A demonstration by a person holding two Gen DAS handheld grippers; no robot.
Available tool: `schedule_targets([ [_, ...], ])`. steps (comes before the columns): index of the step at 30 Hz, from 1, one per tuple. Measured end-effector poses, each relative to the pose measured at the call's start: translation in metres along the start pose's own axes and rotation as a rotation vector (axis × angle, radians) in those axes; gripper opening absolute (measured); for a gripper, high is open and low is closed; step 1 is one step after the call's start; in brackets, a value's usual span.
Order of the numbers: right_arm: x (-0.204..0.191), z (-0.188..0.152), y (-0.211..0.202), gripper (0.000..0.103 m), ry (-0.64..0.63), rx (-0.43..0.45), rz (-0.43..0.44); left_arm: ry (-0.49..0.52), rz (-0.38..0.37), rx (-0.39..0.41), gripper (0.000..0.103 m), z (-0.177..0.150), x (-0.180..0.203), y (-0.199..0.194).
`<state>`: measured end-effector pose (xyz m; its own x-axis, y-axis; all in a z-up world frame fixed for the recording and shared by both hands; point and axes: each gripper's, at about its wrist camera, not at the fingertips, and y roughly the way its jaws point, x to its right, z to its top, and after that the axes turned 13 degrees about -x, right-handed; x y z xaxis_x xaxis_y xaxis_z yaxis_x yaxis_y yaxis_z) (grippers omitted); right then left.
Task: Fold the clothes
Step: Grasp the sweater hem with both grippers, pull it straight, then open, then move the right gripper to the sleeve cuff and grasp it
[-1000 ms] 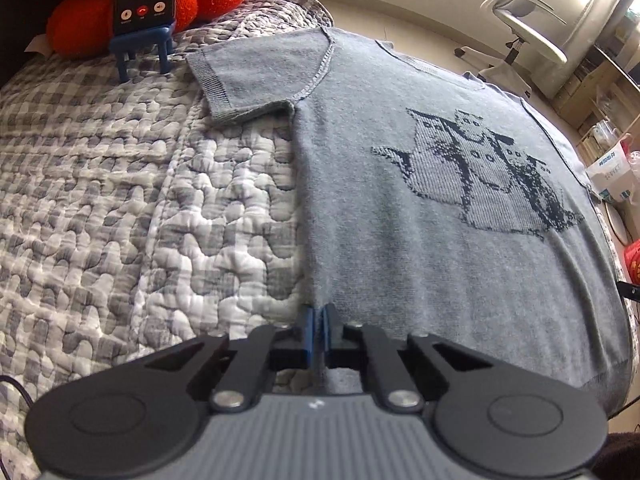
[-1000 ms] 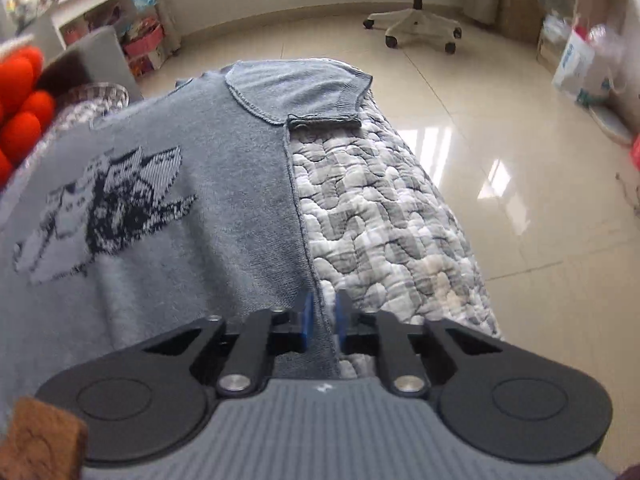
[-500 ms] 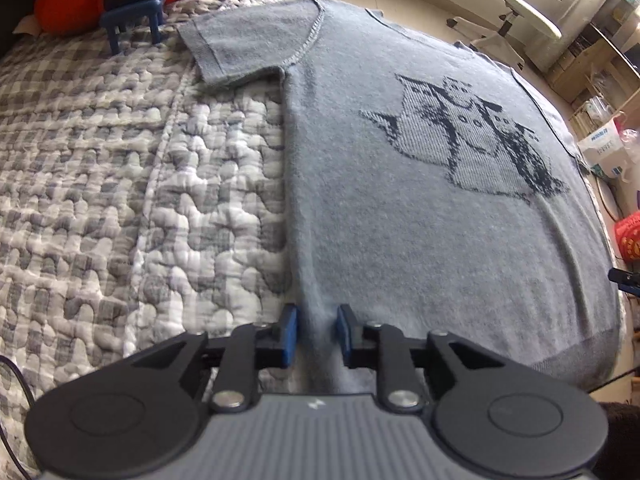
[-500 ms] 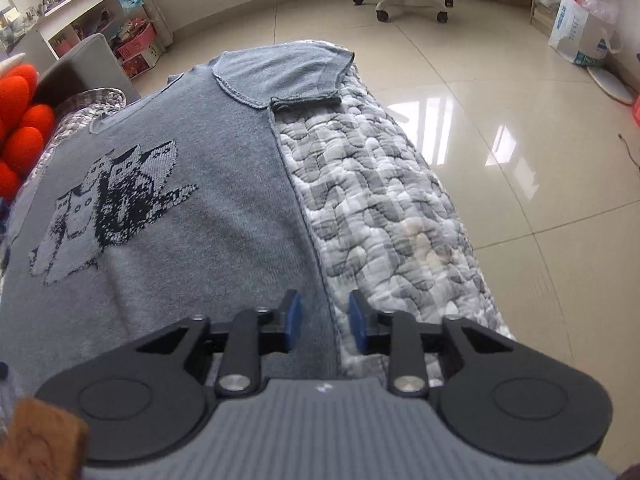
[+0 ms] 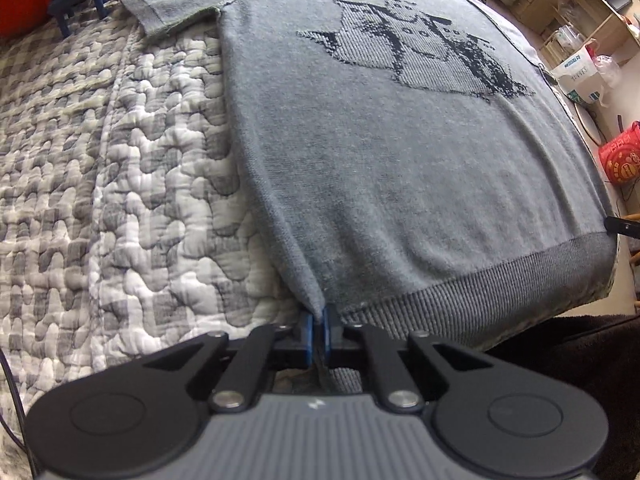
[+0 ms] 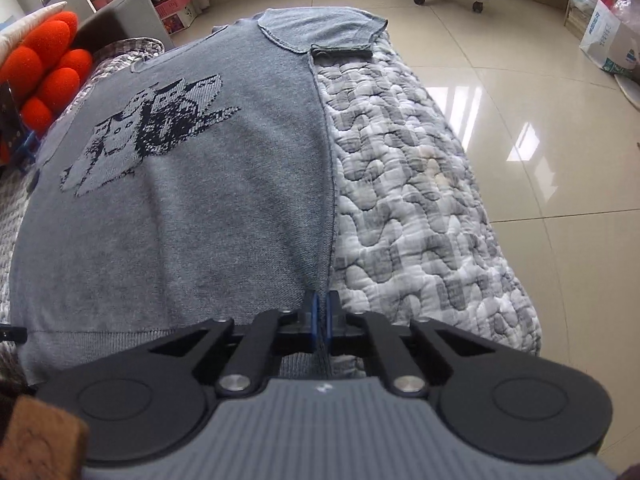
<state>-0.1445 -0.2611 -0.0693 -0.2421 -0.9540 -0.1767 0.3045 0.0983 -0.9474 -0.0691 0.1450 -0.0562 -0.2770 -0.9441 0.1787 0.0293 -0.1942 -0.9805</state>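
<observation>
On the quilted bed (image 5: 120,200), a grey knit sweater (image 5: 400,160) lies flat, graphic side up. Left claw (image 5: 319,326), at 6 o'clock in the left wrist view, is clamped on the sweater's left hem corner; right claw (image 6: 320,320), at 6 o'clock, is clamped on the right hem corner.

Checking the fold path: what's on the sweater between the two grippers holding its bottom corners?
Nothing; the left wrist view shows the sweater lying bare, only its ribbed hem running from the left gripper toward the other corner.
</observation>
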Motion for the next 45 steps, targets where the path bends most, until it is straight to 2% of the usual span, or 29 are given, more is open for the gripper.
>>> schedule_targets([
  [2, 0.002, -0.002, -0.011, 0.003, -0.001, 0.021, -0.014, 0.001, 0.008, 0.014, 0.004, -0.005, -0.002, -0.007],
  [5, 0.006, -0.002, -0.022, 0.002, 0.011, 0.040, -0.029, -0.003, 0.033, -0.009, 0.004, -0.009, -0.007, -0.004],
  [10, 0.007, 0.003, 0.009, 0.003, 0.053, -0.051, -0.053, -0.039, 0.045, -0.060, 0.005, 0.001, -0.007, 0.013],
  [13, 0.003, 0.003, 0.009, 0.004, 0.044, -0.038, -0.069, -0.008, 0.068, -0.058, 0.005, 0.001, -0.001, 0.013],
  [14, 0.001, 0.002, 0.008, 0.004, 0.040, -0.033, -0.074, -0.001, 0.072, -0.054, 0.009, 0.001, 0.000, 0.012],
  [16, -0.001, 0.002, 0.007, 0.012, 0.034, -0.026, -0.080, 0.006, 0.070, -0.041, 0.013, 0.000, 0.000, 0.008],
  [17, -0.003, 0.001, 0.005, 0.016, 0.035, -0.019, -0.083, 0.009, 0.069, -0.034, 0.023, -0.001, 0.001, 0.006],
  [19, -0.005, 0.001, 0.000, 0.017, 0.036, -0.004, -0.079, 0.019, 0.082, -0.007, 0.035, -0.005, 0.000, -0.002],
  [21, -0.007, 0.002, -0.004, 0.018, 0.036, 0.011, -0.071, 0.030, 0.114, 0.027, 0.037, -0.008, -0.001, -0.011],
  [23, -0.009, 0.003, -0.009, 0.019, 0.035, 0.026, -0.062, 0.037, 0.156, 0.067, 0.043, -0.009, 0.000, -0.022],
  [26, -0.014, 0.005, -0.016, 0.043, 0.032, 0.052, -0.048, 0.052, 0.192, 0.139, 0.052, -0.004, 0.005, -0.038],
  [29, -0.026, 0.011, -0.020, 0.043, 0.009, 0.085, -0.015, 0.075, 0.172, 0.201, 0.056, 0.006, 0.017, -0.046],
  [34, -0.051, 0.023, -0.016, 0.042, -0.030, 0.139, 0.048, 0.115, 0.104, 0.256, 0.058, 0.023, 0.037, -0.042],
  [36, -0.062, 0.029, -0.008, 0.020, -0.049, 0.146, 0.065, 0.111, 0.087, 0.261, 0.057, 0.033, 0.046, -0.033],
  [37, -0.067, 0.032, -0.003, 0.017, -0.057, 0.145, 0.071, 0.106, 0.074, 0.256, 0.057, 0.038, 0.050, -0.029],
  [40, -0.081, 0.041, 0.012, 0.017, -0.067, 0.120, 0.082, 0.099, 0.023, 0.250, 0.058, 0.053, 0.063, -0.020],
  [45, -0.101, 0.059, 0.025, 0.017, -0.071, 0.099, 0.101, 0.096, -0.014, 0.261, 0.061, 0.084, 0.082, -0.014],
])
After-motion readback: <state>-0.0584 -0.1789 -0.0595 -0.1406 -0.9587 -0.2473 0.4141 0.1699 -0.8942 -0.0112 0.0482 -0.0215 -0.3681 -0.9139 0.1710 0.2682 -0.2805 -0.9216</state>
